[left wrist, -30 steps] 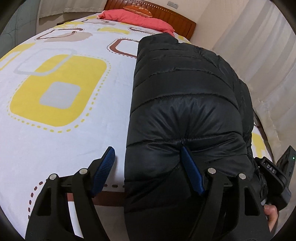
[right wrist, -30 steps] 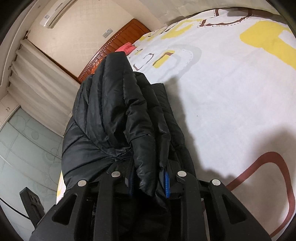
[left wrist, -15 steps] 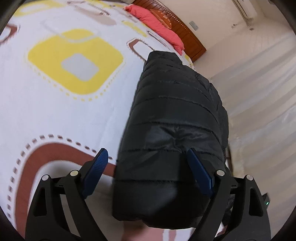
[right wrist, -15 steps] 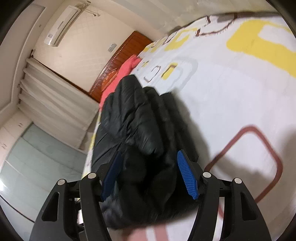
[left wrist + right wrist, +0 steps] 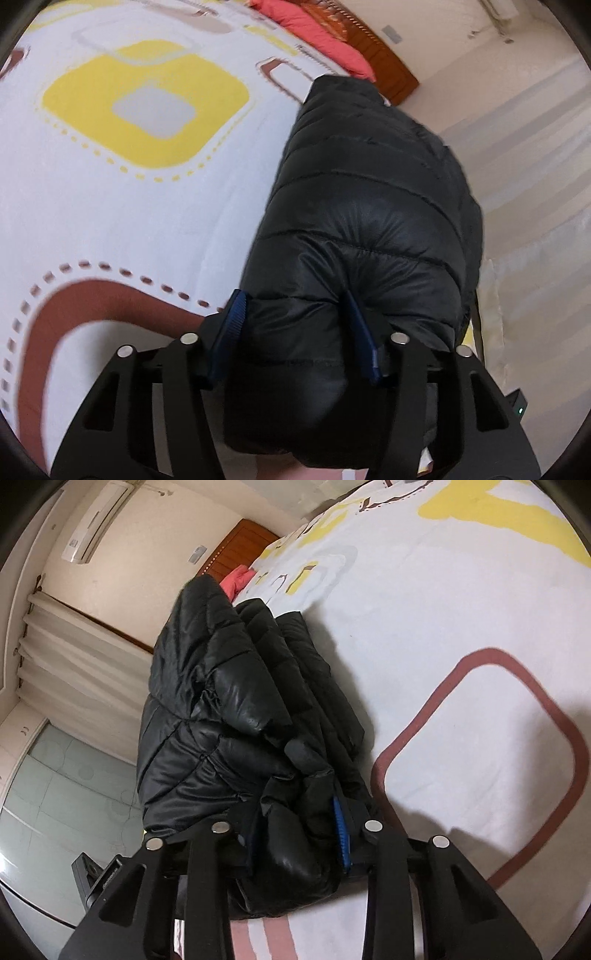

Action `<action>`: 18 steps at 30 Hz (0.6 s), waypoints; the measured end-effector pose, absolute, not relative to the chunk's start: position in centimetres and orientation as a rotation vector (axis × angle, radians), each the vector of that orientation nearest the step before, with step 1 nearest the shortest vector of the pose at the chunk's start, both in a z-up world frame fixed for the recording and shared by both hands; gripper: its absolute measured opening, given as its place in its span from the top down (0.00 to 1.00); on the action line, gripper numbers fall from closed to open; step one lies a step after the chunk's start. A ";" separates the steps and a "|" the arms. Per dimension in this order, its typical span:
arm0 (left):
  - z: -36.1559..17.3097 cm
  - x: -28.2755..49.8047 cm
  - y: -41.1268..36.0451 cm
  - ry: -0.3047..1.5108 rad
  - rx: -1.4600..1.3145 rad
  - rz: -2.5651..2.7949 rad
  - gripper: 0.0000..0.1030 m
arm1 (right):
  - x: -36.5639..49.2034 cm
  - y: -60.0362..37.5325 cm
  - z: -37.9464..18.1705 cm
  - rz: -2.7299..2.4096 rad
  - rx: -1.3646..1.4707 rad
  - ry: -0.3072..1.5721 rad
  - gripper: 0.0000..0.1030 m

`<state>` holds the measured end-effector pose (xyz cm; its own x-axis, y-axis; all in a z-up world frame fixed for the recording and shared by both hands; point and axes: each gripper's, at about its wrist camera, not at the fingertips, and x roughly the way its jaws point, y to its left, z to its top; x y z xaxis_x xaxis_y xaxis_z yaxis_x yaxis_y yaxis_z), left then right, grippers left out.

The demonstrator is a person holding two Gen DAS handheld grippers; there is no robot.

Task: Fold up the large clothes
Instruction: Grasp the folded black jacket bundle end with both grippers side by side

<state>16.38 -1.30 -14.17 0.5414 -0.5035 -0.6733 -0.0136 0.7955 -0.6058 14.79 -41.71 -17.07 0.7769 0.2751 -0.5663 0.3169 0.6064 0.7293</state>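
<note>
Both tools, whose jaws have just been closing, pinch the near end of the black puffer jacket point(image 5: 362, 229), left tool point(image 5: 295, 332) and right tool point(image 5: 291, 834) together, apparently to double it over along the bed's point(image 5: 110, 206) curtain-side edge.

Left gripper point(image 5: 299, 332): matte black skeletal frame with triangular cutouts, silver round pivot screws, ribbed dark-blue finger pads point(image 5: 364, 339). Right gripper point(image 5: 295, 830): same build, brighter blue pad, silver screws along the linkage.
</note>
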 end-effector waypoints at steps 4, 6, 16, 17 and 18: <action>-12.5 16.5 1.9 0.910 -0.661 -0.262 0.17 | 14.1 -42.4 -13.8 -0.079 0.895 0.682 0.33; -11.8 18.1 2.9 0.914 -0.732 -0.286 0.13 | 14.7 -42.9 -11.8 -0.080 0.881 0.646 0.32; -10.6 26.5 -2.2 0.996 -0.773 -0.357 0.11 | 26.8 -43.6 -9.5 -0.036 0.817 0.727 0.31; -10.7 26.8 -2.6 1.004 -0.761 -0.348 0.11 | 27.6 -43.6 -10.0 -0.044 0.804 0.740 0.31; -11.2 27.4 -3.3 1.014 -0.746 -0.332 0.11 | 27.8 -43.6 -10.4 -0.054 0.792 0.746 0.35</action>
